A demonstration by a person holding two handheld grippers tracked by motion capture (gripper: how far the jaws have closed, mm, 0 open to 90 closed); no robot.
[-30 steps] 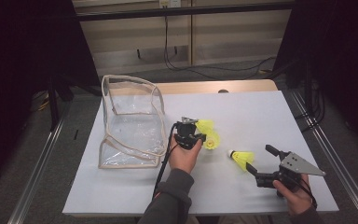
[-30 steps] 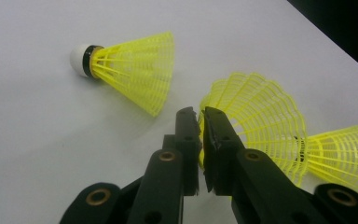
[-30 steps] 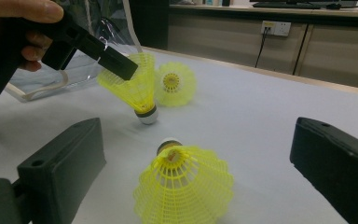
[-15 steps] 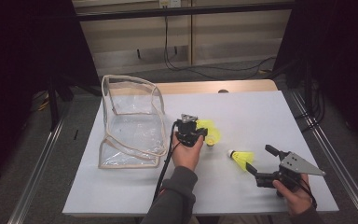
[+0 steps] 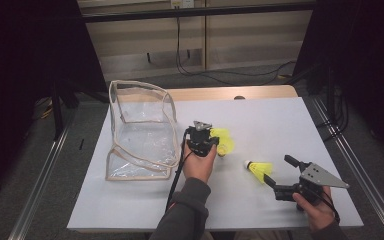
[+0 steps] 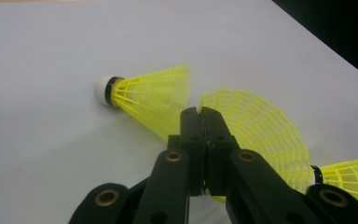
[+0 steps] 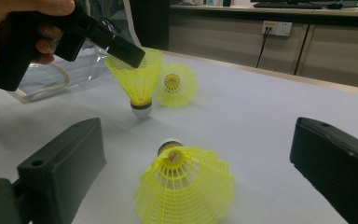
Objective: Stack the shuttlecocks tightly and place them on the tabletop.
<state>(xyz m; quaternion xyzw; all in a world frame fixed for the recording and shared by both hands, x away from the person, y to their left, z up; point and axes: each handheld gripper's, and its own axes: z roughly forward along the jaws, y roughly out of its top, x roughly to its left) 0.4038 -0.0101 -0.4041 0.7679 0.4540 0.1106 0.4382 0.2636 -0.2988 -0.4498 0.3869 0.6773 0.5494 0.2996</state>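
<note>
My left gripper (image 5: 203,131) (image 6: 204,115) is shut on the mesh skirt of a yellow shuttlecock (image 6: 261,135). In the right gripper view that shuttlecock (image 7: 137,81) hangs cork down from the left gripper (image 7: 131,54), its cork just above the table. A second yellow shuttlecock (image 7: 176,84) (image 5: 224,142) lies on its side right behind it. A third one (image 5: 259,169) (image 7: 184,186) lies on the white table in front of my right gripper (image 5: 279,170), whose jaws stand wide open on either side of it without touching.
A clear plastic bag with beige trim (image 5: 140,130) (image 7: 58,70) stands open at the left of the white tabletop (image 5: 280,115). The table's right edge runs close by the right hand. A cable trails from the left gripper along the forearm.
The yellow shuttlecocks by the left gripper look bunched closer together than a second ago. Both hands have kept their places.
</note>
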